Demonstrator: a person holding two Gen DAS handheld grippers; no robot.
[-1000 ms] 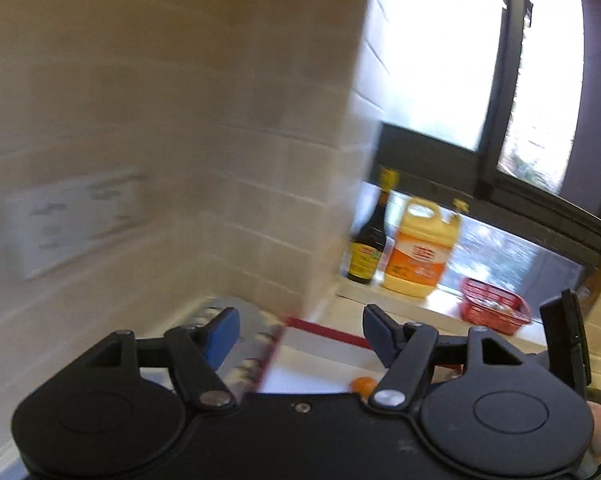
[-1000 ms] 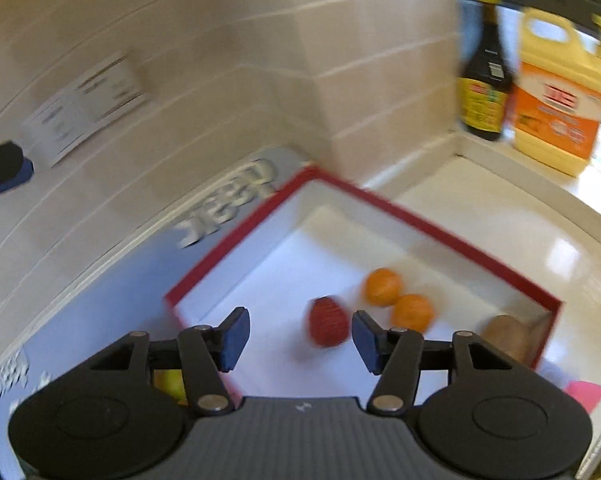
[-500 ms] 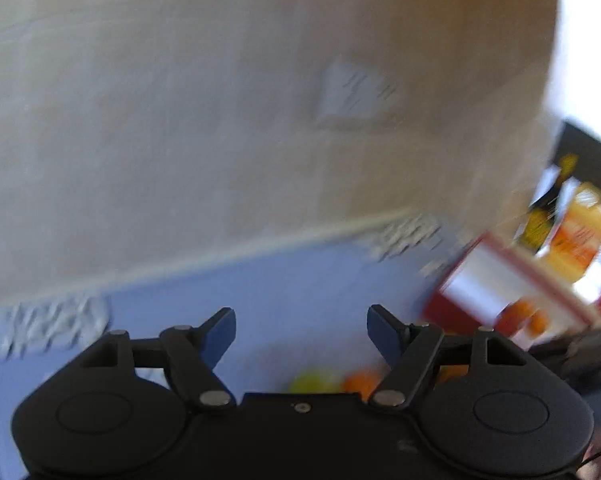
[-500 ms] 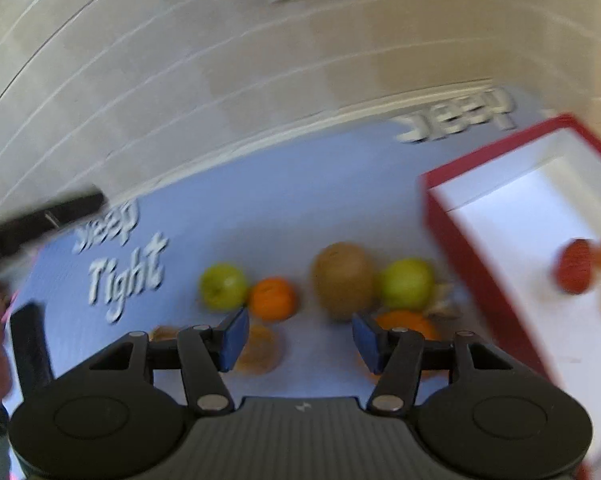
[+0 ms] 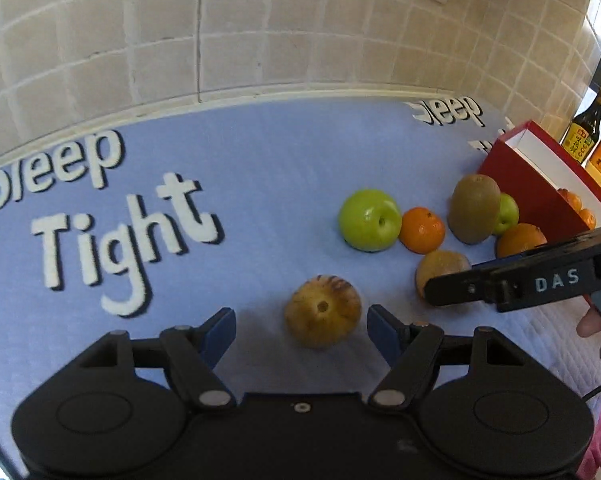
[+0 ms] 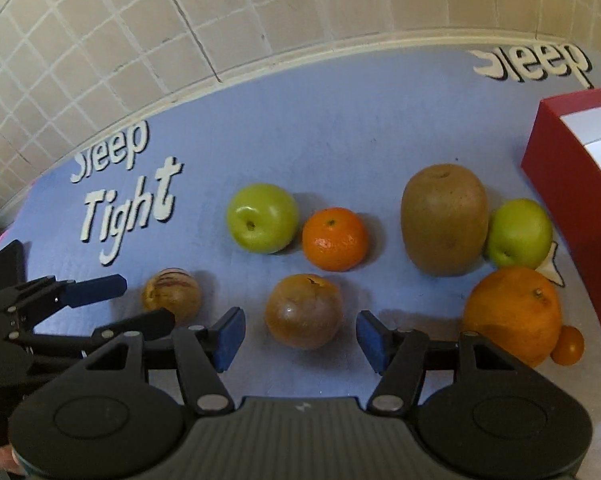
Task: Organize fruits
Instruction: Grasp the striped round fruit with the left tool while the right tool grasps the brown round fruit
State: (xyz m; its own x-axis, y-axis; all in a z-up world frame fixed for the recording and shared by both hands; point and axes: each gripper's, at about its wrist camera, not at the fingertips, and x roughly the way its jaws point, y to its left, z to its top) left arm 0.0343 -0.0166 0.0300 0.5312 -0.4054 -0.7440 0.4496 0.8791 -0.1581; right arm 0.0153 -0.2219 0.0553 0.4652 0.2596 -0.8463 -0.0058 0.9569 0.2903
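1. Your left gripper point(image 5: 300, 330) stood open around the striped yellow fruit point(image 5: 322, 311), pads clear of it.
2. Your right gripper point(image 6: 300, 338) was opening, the brown fruit point(image 6: 304, 311) between its jaws, untouched.
3. The remaining fruits lay on the blue mat point(image 6: 340, 128) beside the red box point(image 6: 572, 196).

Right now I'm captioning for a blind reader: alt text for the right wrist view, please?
The right gripper, fingers opening, hangs over a brownish round fruit on a blue mat. Green apples, oranges and a kiwi lie beyond, a red box at right, the left gripper by a striped fruit.
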